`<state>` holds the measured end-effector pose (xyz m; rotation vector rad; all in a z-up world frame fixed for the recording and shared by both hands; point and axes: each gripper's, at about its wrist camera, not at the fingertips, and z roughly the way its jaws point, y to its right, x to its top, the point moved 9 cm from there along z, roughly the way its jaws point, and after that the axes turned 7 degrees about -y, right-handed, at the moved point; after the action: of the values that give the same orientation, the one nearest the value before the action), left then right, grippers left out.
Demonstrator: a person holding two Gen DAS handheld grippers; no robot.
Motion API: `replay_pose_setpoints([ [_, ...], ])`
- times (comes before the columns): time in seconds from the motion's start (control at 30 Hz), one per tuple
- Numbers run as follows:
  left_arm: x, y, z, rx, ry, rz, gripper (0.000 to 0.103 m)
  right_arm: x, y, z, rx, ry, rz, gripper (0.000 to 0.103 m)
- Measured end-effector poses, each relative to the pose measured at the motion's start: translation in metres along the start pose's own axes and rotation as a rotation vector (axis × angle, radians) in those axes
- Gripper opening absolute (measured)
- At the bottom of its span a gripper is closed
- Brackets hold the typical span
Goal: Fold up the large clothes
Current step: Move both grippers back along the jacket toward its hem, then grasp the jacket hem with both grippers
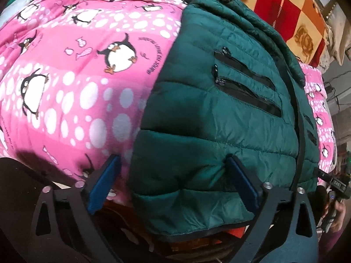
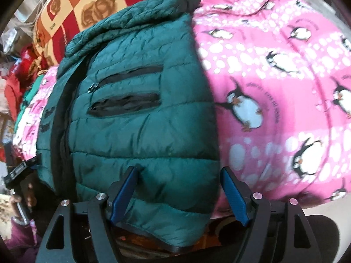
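Left wrist view
Jacket point(image 1: 219, 109): quilted green puffer, laid on the blanket point(image 1: 76, 76), hem nearest the camera.
Left gripper point(image 1: 173, 179): jaws spread wide; the hem corner sits between the blue pads point(image 1: 241, 179), not yet pinched.
Texture: slick, puffy shell with stitched channels; two black zip pockets point(image 1: 248, 87); fleece blanket, pink with penguins.

Right wrist view
Jacket point(image 2: 136, 120): same garment, its edge running along the blanket point(image 2: 274, 87).
Right gripper point(image 2: 178, 188): jaws spread, straddling the opposite hem corner.
Advice: both corners are judged best pinched deep, through all layers, since slippery padding may slide out; the lift should be made evenly.
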<state>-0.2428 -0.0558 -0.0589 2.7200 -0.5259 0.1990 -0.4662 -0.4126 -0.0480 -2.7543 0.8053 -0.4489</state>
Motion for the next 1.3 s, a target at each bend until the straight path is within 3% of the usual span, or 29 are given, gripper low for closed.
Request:
replay_pose_setpoints([
  [0.23,0.000,0.003,0.005,0.012,0.008,0.021,0.099,-0.010,-0.011,0.015,0.067,-0.047,-0.017,0.075],
  [0.27,0.000,0.004,0.004,0.005,0.013,0.024,0.090,-0.010,-0.014,0.014,0.076,-0.036,-0.028,0.075],
  [0.3,-0.001,0.007,0.001,0.000,0.023,0.027,0.081,-0.010,-0.015,0.013,0.071,-0.020,-0.045,0.067],
  [0.33,-0.002,0.008,-0.001,0.004,0.031,0.033,0.066,-0.010,-0.017,0.011,0.054,0.000,-0.076,0.053],
  [0.37,-0.002,0.010,-0.004,0.009,0.038,0.041,0.052,-0.010,-0.019,0.010,0.036,0.015,-0.102,0.050],
  [0.43,-0.001,0.015,-0.010,0.032,0.060,0.067,0.033,-0.010,-0.024,0.006,0.038,0.045,-0.136,0.034],
  [0.47,0.000,0.017,-0.014,0.048,0.073,0.073,0.023,-0.009,-0.025,0.004,0.037,0.052,-0.145,0.032],
  [0.53,0.004,0.022,-0.022,0.063,0.099,0.084,0.016,-0.006,-0.028,-0.005,0.044,0.078,-0.164,0.024],
  [0.97,0.044,0.054,-0.100,0.055,0.315,0.124,0.013,0.028,-0.058,-0.087,0.135,0.289,-0.214,0.022],
  [1.3,0.073,0.066,-0.121,0.043,0.377,0.124,0.013,0.050,-0.066,-0.104,0.128,0.326,-0.222,0.020],
])
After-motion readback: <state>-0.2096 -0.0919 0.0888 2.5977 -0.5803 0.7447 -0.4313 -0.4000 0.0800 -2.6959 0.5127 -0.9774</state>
